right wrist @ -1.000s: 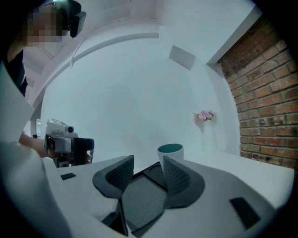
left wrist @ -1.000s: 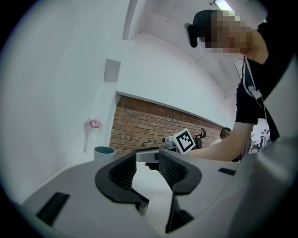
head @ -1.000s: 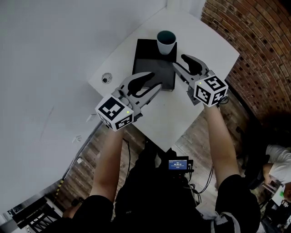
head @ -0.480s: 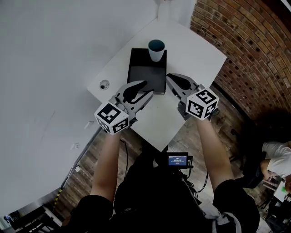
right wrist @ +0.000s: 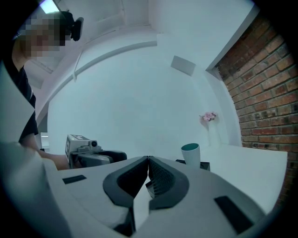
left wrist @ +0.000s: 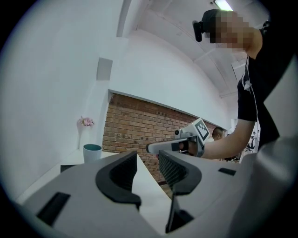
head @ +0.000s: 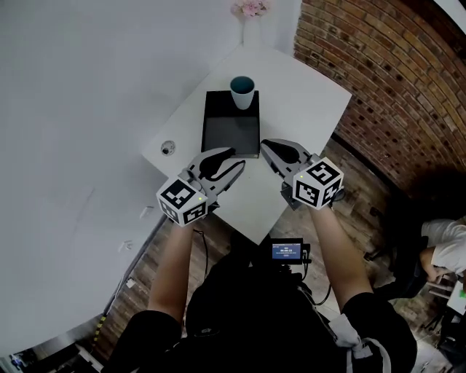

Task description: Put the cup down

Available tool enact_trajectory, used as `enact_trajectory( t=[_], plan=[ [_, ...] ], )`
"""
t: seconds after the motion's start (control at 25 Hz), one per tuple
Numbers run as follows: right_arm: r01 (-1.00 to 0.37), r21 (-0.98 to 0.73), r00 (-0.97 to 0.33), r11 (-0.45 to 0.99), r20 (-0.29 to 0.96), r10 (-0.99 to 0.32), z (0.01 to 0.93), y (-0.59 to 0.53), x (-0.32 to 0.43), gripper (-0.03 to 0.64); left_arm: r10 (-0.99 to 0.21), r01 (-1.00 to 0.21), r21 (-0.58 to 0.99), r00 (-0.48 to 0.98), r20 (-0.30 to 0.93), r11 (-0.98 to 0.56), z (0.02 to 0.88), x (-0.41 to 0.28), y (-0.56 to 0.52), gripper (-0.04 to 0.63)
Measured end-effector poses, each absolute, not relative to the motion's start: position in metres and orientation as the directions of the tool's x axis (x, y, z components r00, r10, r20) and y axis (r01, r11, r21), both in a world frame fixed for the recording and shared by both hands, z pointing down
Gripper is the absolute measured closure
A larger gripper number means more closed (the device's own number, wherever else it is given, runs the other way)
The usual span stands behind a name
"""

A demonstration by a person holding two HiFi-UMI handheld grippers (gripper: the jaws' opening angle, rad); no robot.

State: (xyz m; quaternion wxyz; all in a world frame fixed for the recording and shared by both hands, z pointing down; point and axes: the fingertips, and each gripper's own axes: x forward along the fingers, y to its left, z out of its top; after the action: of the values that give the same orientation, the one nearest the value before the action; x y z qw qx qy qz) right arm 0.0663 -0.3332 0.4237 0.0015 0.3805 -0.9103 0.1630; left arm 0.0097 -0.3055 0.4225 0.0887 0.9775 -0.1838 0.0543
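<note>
The cup (head: 242,92), white with a teal inside, is standing upright at the far end of the black tray (head: 229,135) on the white tabletop (head: 306,95). It appears to be resting on the tray's far edge, and nothing is touching it. Judging by that, the putting down itself is looking finished: the cup is sitting on its own base, free of both claws.

The left claw (head: 239,158) is hovering over the near part of the tabletop, just short of the tray's near edge. Its jaws are standing apart with only bare tabletop showing between them in the left gripper view. The right claw (head: 266,145) is hovering beside it, just off the tray's near right corner. Its jaws have just been closing and are now meeting tip to tip, with nothing caught between them in the right gripper view. Both claws are well apart from the cup, which is showing small and distant beyond the jaws in each gripper view (left wrist: 92,152) (right wrist: 191,155).

A small vase of pink flowers (head: 251,9) is standing at the tabletop's far corner, beyond the cup and clear of it.

What seems to be remaining is little: at most, the person is bringing the claws clear of the tabletop, as the cup is looking steady where it stands.
</note>
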Motion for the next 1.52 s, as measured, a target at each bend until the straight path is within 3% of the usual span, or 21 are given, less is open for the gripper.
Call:
enact_trajectory(
  t=[0.56, 1.0, 1.52],
  plan=[
    [-0.741, -0.334, -0.648, 0.582, 0.128, -0.751, 0.434, -0.294, 0.082, 0.603, -0.356, -0.375, 0.190, 0.926, 0.126, -0.907, 0.428, 0.014, -0.276, 0.453],
    [-0.736, -0.267, -0.666, 0.622, 0.120, -0.736, 0.423, -0.284, 0.069, 0.603, -0.407, -0.415, 0.190, 0.910, 0.082, -0.890, 0.423, 0.006, -0.274, 0.456],
    [-0.723, -0.221, -0.686, 0.654, 0.125, -0.716, 0.418, -0.274, 0.061, 0.603, -0.436, -0.439, 0.187, 0.898, 0.057, -0.879, 0.422, 0.001, -0.267, 0.552]
  ],
)
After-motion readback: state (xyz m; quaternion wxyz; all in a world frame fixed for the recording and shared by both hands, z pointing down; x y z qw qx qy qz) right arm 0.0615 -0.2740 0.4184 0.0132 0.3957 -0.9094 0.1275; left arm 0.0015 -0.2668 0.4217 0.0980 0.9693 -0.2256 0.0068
